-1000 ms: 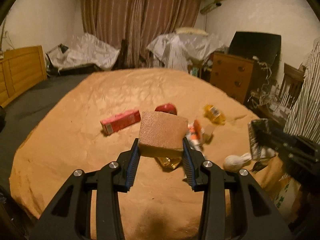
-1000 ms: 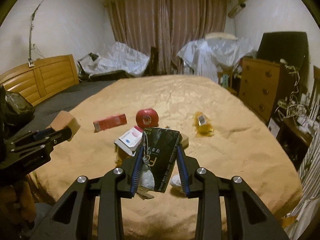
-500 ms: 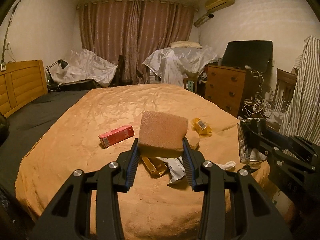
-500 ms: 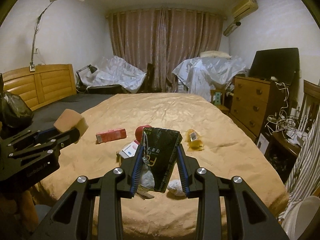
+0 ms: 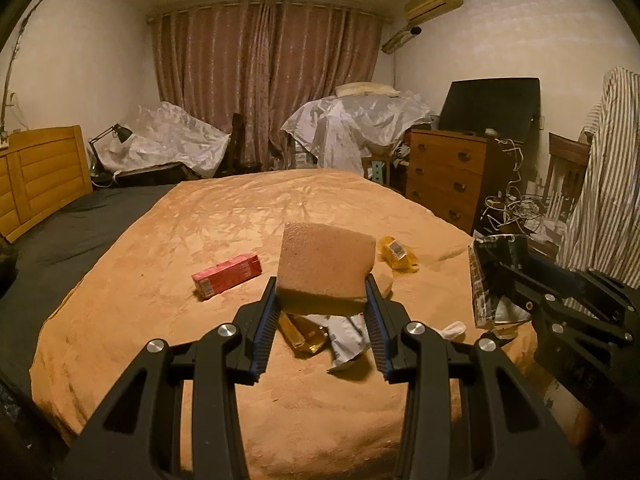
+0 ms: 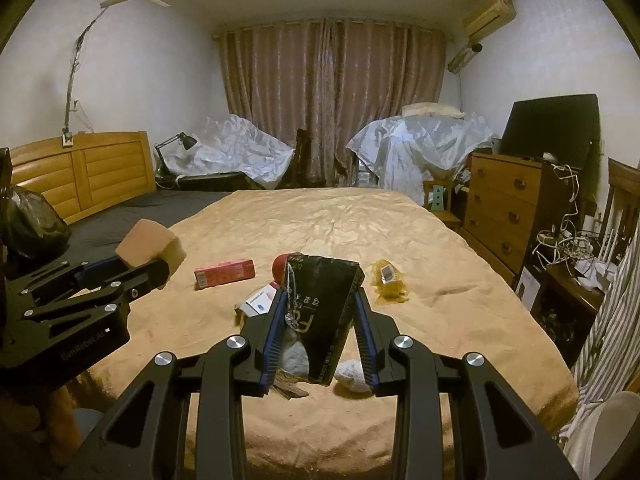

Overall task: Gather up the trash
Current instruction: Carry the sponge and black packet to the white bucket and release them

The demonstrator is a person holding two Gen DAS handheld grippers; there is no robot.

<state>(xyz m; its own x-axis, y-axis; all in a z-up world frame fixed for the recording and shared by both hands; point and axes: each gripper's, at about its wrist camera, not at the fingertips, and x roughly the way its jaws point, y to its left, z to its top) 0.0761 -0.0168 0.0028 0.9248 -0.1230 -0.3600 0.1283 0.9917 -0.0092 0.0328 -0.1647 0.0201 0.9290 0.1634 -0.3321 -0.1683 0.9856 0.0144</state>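
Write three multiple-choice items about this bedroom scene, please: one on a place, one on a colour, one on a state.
1. Where does the red carton lie?
A. on the orange bedspread
B. on the dresser
C. on the headboard

2. What colour is the packet between the right gripper's fingers?
A. white
B. black
C. yellow

3. What is the state of the left gripper?
A. open and empty
B. shut with nothing in it
C. shut on a sponge

Key: 1 A, the red carton rests on the orange bedspread, left of the other litter. 2 B, the packet in the right gripper is black with pale print. 3 C, the left gripper clamps the sponge above the bed.
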